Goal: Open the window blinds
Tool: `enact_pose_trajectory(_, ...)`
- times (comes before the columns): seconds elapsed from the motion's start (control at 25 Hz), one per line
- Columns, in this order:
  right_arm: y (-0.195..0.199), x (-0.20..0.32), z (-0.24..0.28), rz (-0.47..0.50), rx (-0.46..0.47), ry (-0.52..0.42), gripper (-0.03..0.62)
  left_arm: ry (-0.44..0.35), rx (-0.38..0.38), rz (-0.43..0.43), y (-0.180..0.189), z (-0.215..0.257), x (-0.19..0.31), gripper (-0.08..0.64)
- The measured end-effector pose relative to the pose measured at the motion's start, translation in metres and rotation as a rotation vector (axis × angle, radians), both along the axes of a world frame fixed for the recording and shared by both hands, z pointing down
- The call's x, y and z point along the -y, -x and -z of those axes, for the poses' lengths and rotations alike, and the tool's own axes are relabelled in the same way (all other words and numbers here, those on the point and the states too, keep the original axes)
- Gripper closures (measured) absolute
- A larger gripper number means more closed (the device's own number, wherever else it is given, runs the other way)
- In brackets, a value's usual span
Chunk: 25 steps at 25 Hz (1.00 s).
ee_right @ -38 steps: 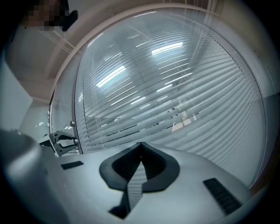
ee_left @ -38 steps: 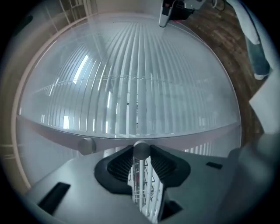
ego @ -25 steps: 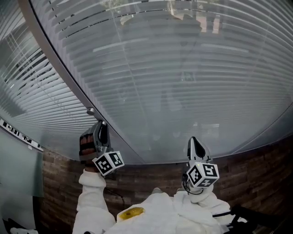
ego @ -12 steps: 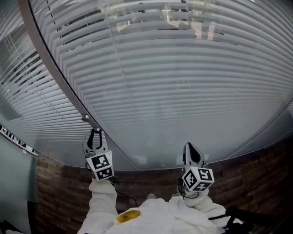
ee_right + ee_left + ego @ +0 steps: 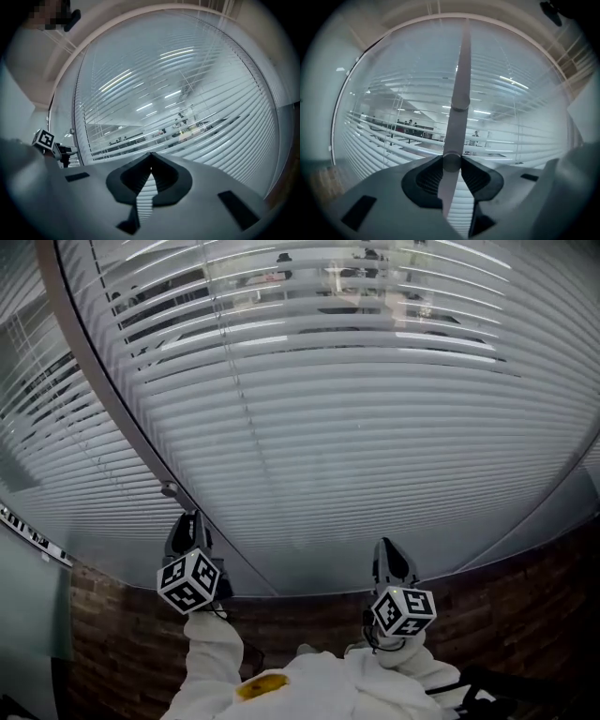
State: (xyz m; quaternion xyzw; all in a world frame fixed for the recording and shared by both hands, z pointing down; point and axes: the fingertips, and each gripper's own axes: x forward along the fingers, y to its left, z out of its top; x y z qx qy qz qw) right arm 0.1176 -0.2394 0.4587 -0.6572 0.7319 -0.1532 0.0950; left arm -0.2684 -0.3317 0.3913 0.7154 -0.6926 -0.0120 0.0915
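Right now we see the window blinds (image 5: 356,409) filling nearly the whole head view, a wide sheet of thin, flat, pale grey slats running level from side to side. Near the top edge the slats stand tilted apart and an office room shows through the gaps. Lower down they lie closer and read as a smooth ribbed surface. Along the left edge of this blind runs a plain grey frame post (image 5: 112,390), with a second set of slats beyond it. Below the bottom edge comes a strip of rough dark brick wall (image 5: 525,596).

Our left gripper (image 5: 187,521) sits low at the blind's left edge, just beside the post. Its dark ribbed pads are clamped on the wand (image 5: 459,70), a slim round matte grey rod with a collar partway up that rises straight out of the jaws (image 5: 451,161).

Our right gripper (image 5: 389,549) hangs near the bottom edge, well apart from the left one, with open room between them. Its jaw tips meet with nothing in them (image 5: 150,157), and only slats show behind. White sleeves (image 5: 211,662) cover both arms.
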Motion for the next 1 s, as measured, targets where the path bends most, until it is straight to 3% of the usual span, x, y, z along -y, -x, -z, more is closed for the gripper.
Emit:
enact_pose_trajectory(0.4,0.005,-0.001,-0.001,0.008,0.005,0.005,0.581,-0.007,-0.182,0.003,0.004,0.001,0.001,0.436)
enact_pose_trajectory(0.76,0.010,0.003,-0.004,0.016,0.010,0.010,0.581,-0.013,-0.201,0.009,0.005,0.001,0.003,0.437)
enact_pose_trajectory(0.88,0.011,0.005,-0.004,0.019,0.007,0.009,0.581,-0.026,-0.158,-0.008,0.004,0.001,0.003,0.436)
enact_pose_trajectory(1.0,0.013,0.006,-0.004,0.022,0.000,0.009,0.581,-0.062,0.027,0.015,0.002,0.003,-0.001,0.436)
